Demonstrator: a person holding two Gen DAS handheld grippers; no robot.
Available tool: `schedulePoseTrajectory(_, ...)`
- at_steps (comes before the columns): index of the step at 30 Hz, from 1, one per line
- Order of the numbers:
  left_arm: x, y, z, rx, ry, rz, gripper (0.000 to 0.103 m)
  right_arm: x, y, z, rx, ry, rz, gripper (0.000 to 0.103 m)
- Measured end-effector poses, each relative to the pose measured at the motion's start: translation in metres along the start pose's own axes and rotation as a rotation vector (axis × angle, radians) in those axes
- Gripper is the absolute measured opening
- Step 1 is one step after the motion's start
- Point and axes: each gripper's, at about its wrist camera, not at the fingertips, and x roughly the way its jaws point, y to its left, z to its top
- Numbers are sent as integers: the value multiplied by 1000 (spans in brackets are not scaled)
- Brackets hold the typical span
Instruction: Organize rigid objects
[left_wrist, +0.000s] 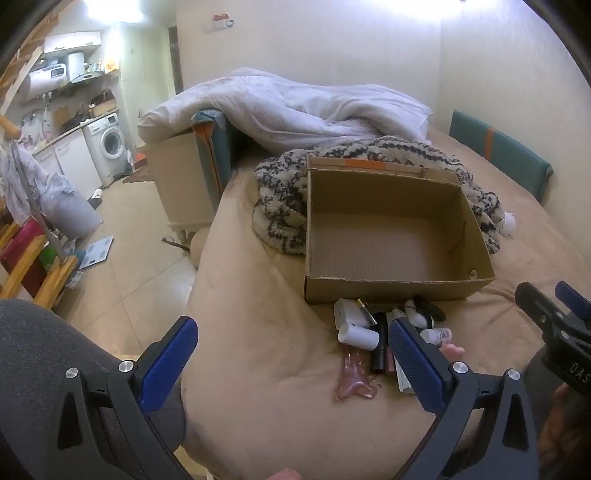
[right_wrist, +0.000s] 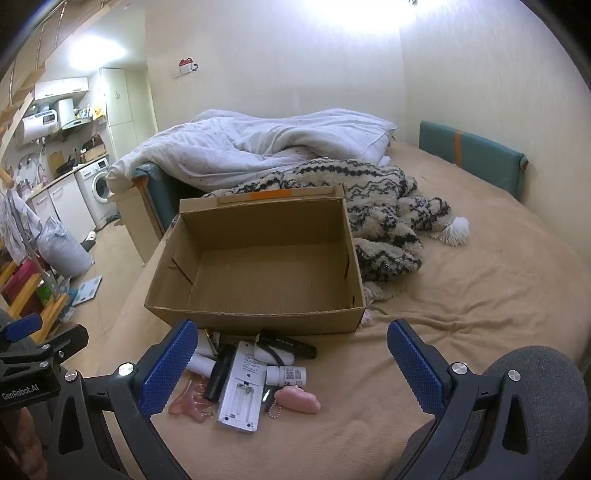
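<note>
Right wrist view: both tongs, right tongs (right_wrist: 291, 365) and left tongs (left_wrist: 291, 363), stand wide apart, holding nothing, near the empty cardboard box (right_wrist: 258, 317) on the bed (right_wrist: 480, 314).

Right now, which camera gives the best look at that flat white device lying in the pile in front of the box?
The right wrist view: the flat white device lies fully exposed, back panel visible. In the left wrist view, the left gripper's finger covers most of it, leaving only an edge.

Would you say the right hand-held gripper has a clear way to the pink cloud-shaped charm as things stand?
Probably yes: the right hand-held gripper is open and empty, and the pink charm lies uncovered at the near edge of the pile, with only the white device beside it.
</note>
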Motion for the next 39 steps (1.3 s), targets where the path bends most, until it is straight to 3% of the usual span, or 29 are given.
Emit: schedulePoseTrajectory(39,4,6,0,-1,10,2,103,4,1,0,-3,8,-6,103)
